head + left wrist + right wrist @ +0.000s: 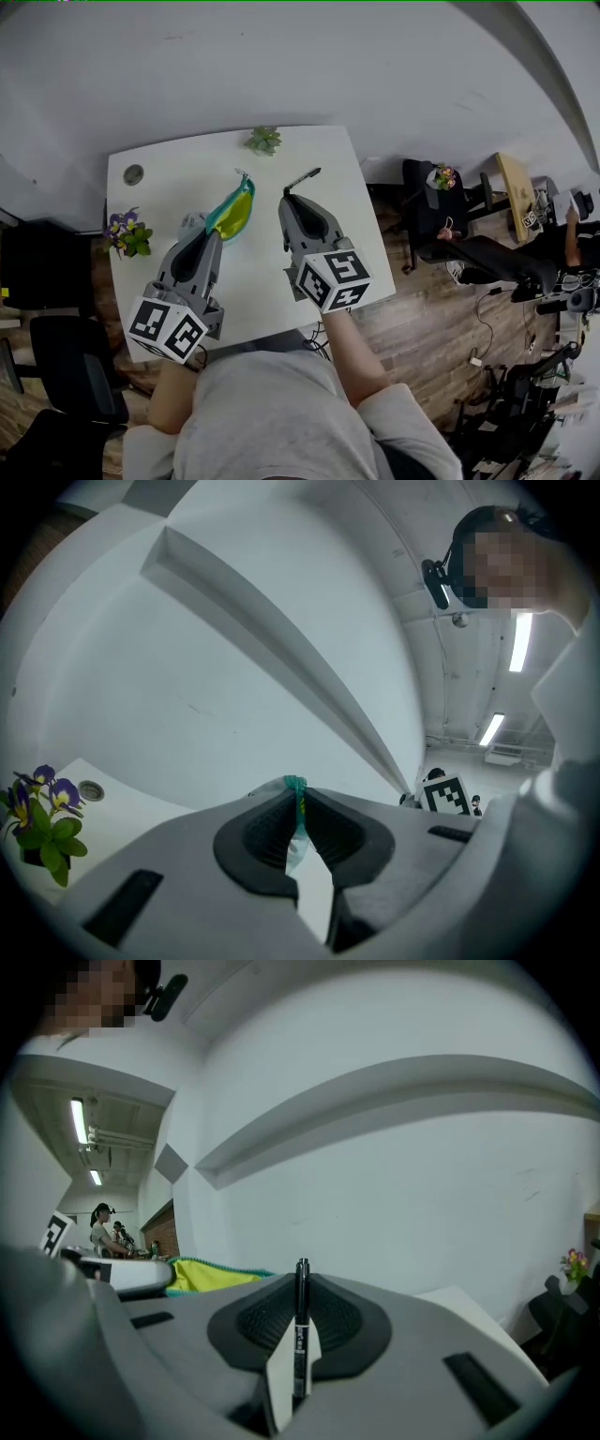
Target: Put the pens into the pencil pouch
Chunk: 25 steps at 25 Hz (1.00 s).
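Gripping the edge of the pencil pouch (232, 213), the left gripper (297, 805) has its jaws clenched on a thin fold of teal-trimmed fabric, which shows between the ribbed pads in the left gripper view. In the head view the pouch extends from the jaw tips over the middle of the white table (178, 192). Its teal outer side and yellow inner side both show. It appears to be held clear of the table surface, though the head view is too small to confirm this.

The right gripper (302, 1305) is clamped on a black pen (302, 1283). The pen stands upright between the pads, with its tip above the jaw line. In the head view the pen projects beyond the right jaws, just beside the pouch and not touching it.

A potted plant with purple flowers (127, 234) stands at the table's left edge. A small green succulent (263, 141) stands at the far edge. A round cable grommet (133, 174) sits in the far left corner.
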Each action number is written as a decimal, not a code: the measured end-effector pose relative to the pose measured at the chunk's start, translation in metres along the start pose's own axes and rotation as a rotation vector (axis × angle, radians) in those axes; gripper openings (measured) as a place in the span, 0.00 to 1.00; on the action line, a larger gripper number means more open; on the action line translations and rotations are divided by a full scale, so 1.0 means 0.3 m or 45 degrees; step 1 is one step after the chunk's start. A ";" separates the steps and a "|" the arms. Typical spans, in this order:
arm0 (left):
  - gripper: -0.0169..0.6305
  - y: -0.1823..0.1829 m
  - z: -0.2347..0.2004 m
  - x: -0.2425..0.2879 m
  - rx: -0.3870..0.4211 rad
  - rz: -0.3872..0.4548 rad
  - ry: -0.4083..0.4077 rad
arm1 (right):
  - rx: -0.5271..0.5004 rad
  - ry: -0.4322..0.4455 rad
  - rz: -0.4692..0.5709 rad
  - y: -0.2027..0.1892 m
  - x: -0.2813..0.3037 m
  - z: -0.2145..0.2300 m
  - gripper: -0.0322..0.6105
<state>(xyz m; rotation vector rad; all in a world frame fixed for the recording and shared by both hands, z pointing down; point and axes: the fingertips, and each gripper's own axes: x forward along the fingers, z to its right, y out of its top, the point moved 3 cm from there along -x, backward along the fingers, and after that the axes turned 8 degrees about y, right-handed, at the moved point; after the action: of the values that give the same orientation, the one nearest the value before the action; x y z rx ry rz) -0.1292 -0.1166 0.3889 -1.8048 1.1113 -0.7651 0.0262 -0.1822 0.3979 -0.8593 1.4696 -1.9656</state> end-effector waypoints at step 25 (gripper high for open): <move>0.10 0.023 0.061 -0.009 -0.025 0.019 -0.083 | -0.084 0.290 0.588 0.419 -0.021 -0.270 0.14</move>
<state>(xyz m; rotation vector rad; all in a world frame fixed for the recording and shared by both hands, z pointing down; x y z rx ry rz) -0.1178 -0.1095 0.3746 -1.8232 1.0921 -0.6844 -0.0256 -0.1602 0.2593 -0.2851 1.6891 -1.7096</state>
